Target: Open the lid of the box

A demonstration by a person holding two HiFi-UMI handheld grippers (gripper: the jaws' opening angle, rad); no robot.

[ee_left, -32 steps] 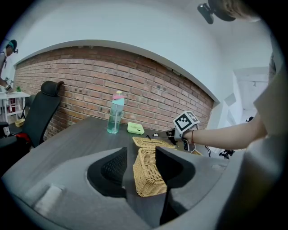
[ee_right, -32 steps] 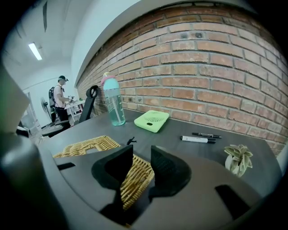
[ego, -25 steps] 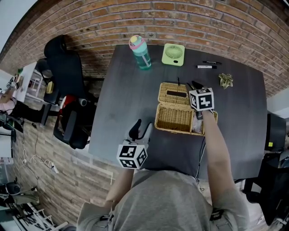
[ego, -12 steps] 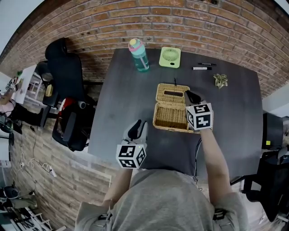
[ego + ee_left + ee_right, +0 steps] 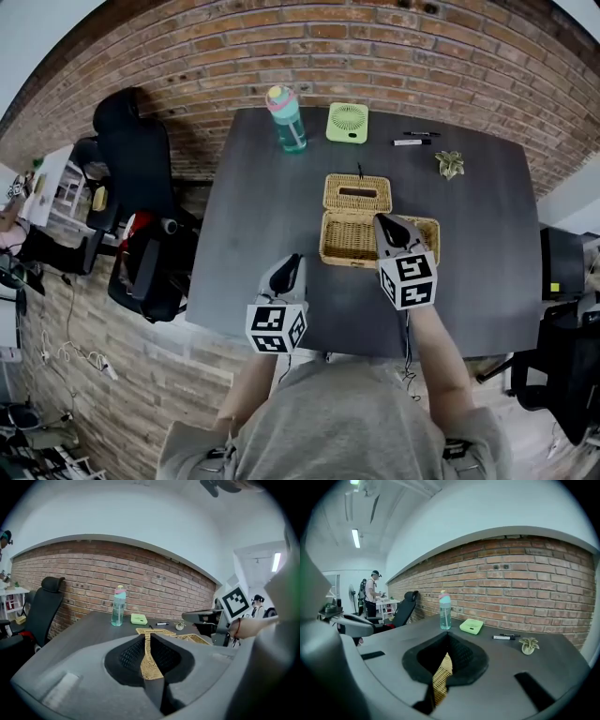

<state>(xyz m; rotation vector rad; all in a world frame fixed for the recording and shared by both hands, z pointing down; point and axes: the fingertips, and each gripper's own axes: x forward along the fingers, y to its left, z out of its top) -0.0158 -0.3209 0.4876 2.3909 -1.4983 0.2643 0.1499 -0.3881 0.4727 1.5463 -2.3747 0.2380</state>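
The wicker box [image 5: 354,240] stands mid-table with its lid [image 5: 357,192] laid open flat behind it, slot side up. My right gripper [image 5: 389,230] hovers over the box's front right part, shut, with nothing in it. My left gripper [image 5: 286,274] is near the table's front edge, left of the box and apart from it. Its jaws are closing to a thin slit with nothing between them. In the left gripper view the lid [image 5: 157,631] and the right gripper [image 5: 206,617] show beyond the left gripper [image 5: 149,641]. Wicker shows through the slit of the right gripper [image 5: 446,644].
At the table's far side stand a teal bottle [image 5: 287,117], a green fan [image 5: 348,123], two markers [image 5: 412,141] and a small folded ornament [image 5: 449,164]. A black office chair [image 5: 141,150] is left of the table. A cable [image 5: 409,347] hangs off the front edge.
Both grippers drew back toward me. The right one left the box's right rim and closed; the left one's jaws narrowed from wide open to a slit.
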